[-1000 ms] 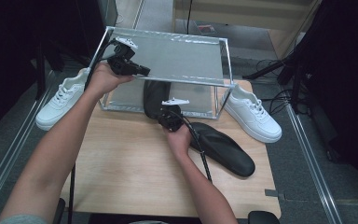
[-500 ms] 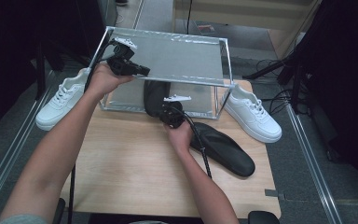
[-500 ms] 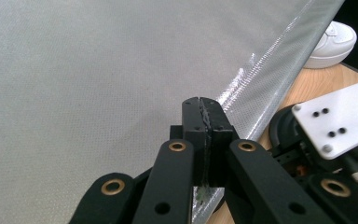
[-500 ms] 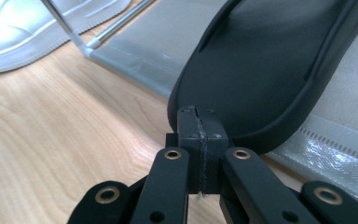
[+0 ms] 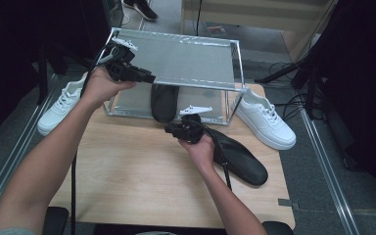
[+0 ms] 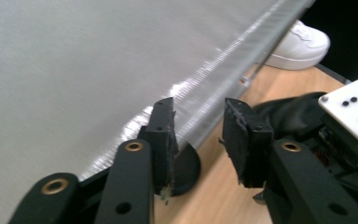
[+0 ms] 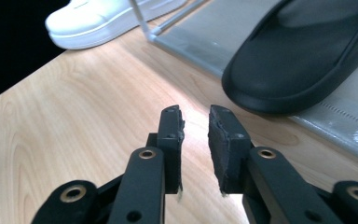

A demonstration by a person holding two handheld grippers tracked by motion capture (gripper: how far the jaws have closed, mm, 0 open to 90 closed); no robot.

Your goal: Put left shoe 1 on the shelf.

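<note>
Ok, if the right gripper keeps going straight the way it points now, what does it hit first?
Probably the black slipper on the rack's lower shelf. The right gripper points over bare tabletop toward the slipper's toe, slightly off to one side, so depth leaves some doubt.

Overhead light glares on the metal shelf (image 5: 186,58); surroundings dark, close gripper views soft.

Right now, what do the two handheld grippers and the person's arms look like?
Both grippers are black. The left gripper and right gripper each carry a white three-cornered plate on top and trail a black cable. Their fingers are black bars with brass-coloured rivets and worn dark pads. The forearms are bare, with no sleeves or gloves visible.
</note>
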